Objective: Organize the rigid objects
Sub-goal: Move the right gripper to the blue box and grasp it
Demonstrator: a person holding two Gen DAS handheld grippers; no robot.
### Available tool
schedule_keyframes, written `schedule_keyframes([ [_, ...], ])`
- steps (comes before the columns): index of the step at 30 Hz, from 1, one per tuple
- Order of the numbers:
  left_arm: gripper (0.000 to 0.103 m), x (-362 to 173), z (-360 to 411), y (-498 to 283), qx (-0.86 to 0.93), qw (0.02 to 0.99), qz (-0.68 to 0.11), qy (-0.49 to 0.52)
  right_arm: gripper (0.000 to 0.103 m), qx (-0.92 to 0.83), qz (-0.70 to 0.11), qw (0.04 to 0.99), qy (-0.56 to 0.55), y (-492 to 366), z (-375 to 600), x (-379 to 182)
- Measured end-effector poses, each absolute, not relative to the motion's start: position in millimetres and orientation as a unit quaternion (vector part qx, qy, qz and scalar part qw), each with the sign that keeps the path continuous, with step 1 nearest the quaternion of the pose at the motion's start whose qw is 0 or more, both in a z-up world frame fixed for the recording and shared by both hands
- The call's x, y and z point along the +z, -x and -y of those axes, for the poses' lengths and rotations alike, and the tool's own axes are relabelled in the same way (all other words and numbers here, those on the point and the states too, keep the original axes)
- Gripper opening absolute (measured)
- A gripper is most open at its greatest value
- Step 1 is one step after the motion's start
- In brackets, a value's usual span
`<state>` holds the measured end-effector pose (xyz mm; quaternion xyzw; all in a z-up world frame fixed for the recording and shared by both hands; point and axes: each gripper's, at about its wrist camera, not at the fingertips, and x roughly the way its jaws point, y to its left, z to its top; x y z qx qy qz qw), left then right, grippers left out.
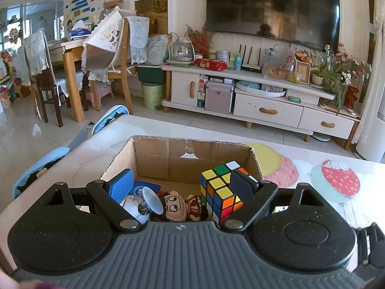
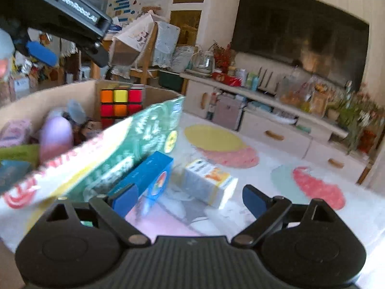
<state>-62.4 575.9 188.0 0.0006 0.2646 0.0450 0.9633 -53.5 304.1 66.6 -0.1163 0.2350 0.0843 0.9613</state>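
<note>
A cardboard box (image 1: 154, 155) stands on the table, and also shows in the right wrist view (image 2: 60, 95). In it are a Rubik's cube (image 1: 220, 191), a doll (image 1: 176, 206) and a white cup (image 1: 134, 204). My left gripper (image 1: 182, 183) hangs open over the box, its right finger against the cube. The cube (image 2: 120, 104) and the left gripper (image 2: 72, 21) above it show in the right wrist view. My right gripper (image 2: 190, 198) is open and empty low over the table. A blue box (image 2: 150, 177) and a white box (image 2: 209, 183) lie just ahead of it.
A green and white packet (image 2: 101, 154) leans against the box's near side, over the blue box. The table cover (image 2: 240, 149) has coloured balloon prints. A TV cabinet (image 1: 264, 101) with clutter stands beyond the table, and chairs (image 1: 118, 65) at the left.
</note>
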Motion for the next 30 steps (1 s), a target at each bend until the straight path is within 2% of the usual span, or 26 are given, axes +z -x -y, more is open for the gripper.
schedule_keyframes([
  [7,0.103,187,-575,64,0.04,0.963,-0.265,-0.003,0.092,0.127,-0.236,0.959,0.097,66,-294,69],
  [11,0.103,186,-574,65,0.039,0.963,-0.266,-0.005,0.092,0.165,-0.237,0.948,0.136,75,-315,61],
  [21,0.103,187,-574,67,0.036,0.963,-0.269,-0.001,0.089,0.056,-0.259,0.954,0.138,41,-286,47],
  [26,0.103,187,-569,68,0.035,0.963,-0.267,-0.003,0.088,0.104,-0.249,0.957,0.11,52,-280,51],
  [29,0.103,186,-567,68,0.034,0.963,-0.268,-0.006,0.083,0.15,-0.24,0.952,0.115,61,-297,50],
  [30,0.103,185,-566,69,0.034,0.963,-0.268,-0.007,0.076,0.162,-0.236,0.95,0.124,64,-305,48],
])
